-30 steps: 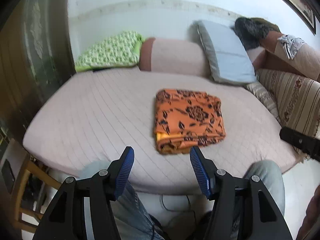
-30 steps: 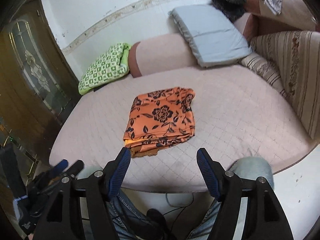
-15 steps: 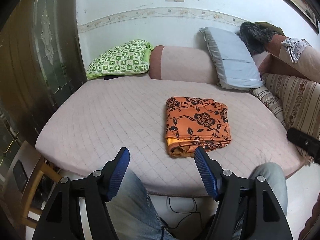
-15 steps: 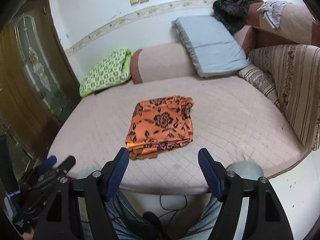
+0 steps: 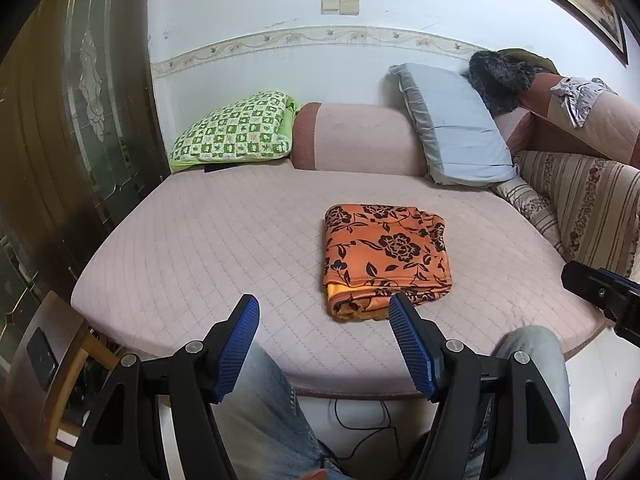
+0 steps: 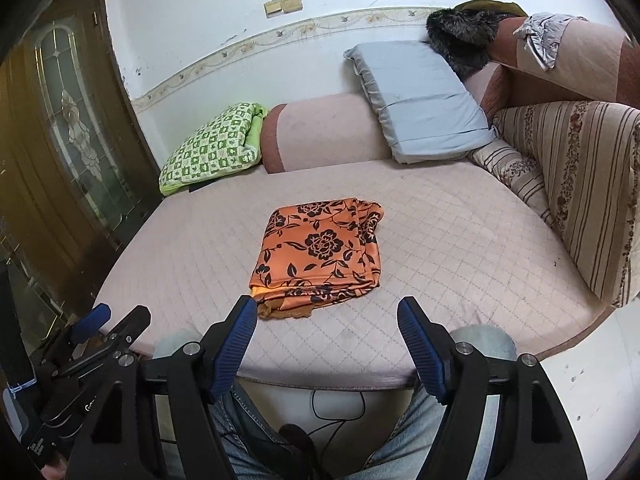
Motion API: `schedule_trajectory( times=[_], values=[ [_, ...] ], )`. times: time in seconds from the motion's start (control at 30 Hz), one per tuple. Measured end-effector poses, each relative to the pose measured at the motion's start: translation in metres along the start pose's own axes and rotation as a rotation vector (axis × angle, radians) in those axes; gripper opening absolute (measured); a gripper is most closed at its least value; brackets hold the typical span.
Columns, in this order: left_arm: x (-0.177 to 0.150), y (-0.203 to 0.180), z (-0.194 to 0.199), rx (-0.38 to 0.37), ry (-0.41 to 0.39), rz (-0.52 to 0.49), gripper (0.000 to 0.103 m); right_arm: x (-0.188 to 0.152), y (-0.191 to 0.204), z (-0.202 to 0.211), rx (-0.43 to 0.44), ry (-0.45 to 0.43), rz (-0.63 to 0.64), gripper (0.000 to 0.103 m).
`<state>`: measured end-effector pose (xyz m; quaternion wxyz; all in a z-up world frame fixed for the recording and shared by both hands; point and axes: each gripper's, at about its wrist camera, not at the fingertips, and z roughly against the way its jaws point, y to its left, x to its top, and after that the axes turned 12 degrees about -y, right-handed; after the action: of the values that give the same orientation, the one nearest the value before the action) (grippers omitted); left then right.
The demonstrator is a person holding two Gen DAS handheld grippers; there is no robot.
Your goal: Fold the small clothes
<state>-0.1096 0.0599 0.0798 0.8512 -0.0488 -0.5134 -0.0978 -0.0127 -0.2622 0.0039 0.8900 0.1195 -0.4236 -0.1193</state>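
An orange cloth with black flowers [image 5: 384, 256] [image 6: 320, 252] lies folded into a neat rectangle on the pink quilted mattress [image 5: 200, 240] [image 6: 460, 248]. My left gripper [image 5: 322, 304] hovers open just short of the cloth's near edge, nothing between its blue pads. My right gripper [image 6: 327, 304] is likewise open and empty, held back from the same near edge. Each gripper shows at the rim of the other's view: the right one [image 5: 600, 292] at the far right, the left one [image 6: 100, 328] at the lower left. Neither touches the cloth.
A green checked pillow [image 5: 236, 132], a pink bolster [image 5: 356, 140] and a pale blue pillow [image 5: 452, 128] line the back wall. Striped cushions [image 5: 580, 200] run along the right side. The person's knees in jeans [image 5: 260, 420] sit below the mattress edge. A dark wooden door [image 5: 60, 120] stands left.
Both grippers have pulled back and upward from the cloth, which now lies farther off. The left jaws stand a little wider. The cloth has not moved.
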Motion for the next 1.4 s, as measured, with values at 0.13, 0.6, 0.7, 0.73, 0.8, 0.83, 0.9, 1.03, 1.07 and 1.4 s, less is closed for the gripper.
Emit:
schedule_trajectory(
  times=[0.13,0.6,0.7,0.73,0.8,0.83,0.9,1.03,1.07,1.4],
  values=[
    [-0.0011,-0.0006,0.0005,-0.006,-0.001,-0.009,0.067,0.0,-0.0018,0.002,-0.006,-0.003,-0.003,0.075],
    [-0.0019,-0.0034,-0.0003,-0.002,0.011,-0.007,0.067,-0.0009,0.0004,0.0045,-0.007,0.001,0.008,0.075],
    [-0.0015,-0.004,-0.0012,-0.003,0.012,-0.007,0.067,-0.0007,-0.0002,0.004,-0.006,0.001,0.011,0.075],
    [-0.0017,-0.0043,-0.001,-0.003,0.012,-0.007,0.067,-0.001,-0.0002,0.0043,-0.007,0.001,0.012,0.075],
    [-0.0019,-0.0047,-0.0015,-0.004,0.014,-0.007,0.067,-0.001,-0.0002,0.0039,-0.007,0.002,0.012,0.075],
    [-0.0025,-0.0051,-0.0016,-0.004,0.015,-0.006,0.067,-0.0015,0.0003,0.0042,-0.008,0.003,0.013,0.075],
    [-0.0035,-0.0066,-0.0013,0.001,0.017,-0.002,0.067,-0.0013,0.0001,0.0034,-0.008,0.005,0.016,0.075],
    [-0.0038,-0.0066,-0.0024,0.004,0.019,0.005,0.067,-0.0015,0.0,0.0025,-0.007,0.009,0.02,0.076],
    [-0.0039,-0.0062,-0.0026,0.004,0.019,0.005,0.067,-0.0012,0.0007,0.0025,-0.009,0.01,0.02,0.076],
    [-0.0065,-0.0076,-0.0039,0.012,0.025,0.022,0.067,-0.0013,0.0007,-0.0029,-0.007,0.019,0.033,0.076]
  ],
)
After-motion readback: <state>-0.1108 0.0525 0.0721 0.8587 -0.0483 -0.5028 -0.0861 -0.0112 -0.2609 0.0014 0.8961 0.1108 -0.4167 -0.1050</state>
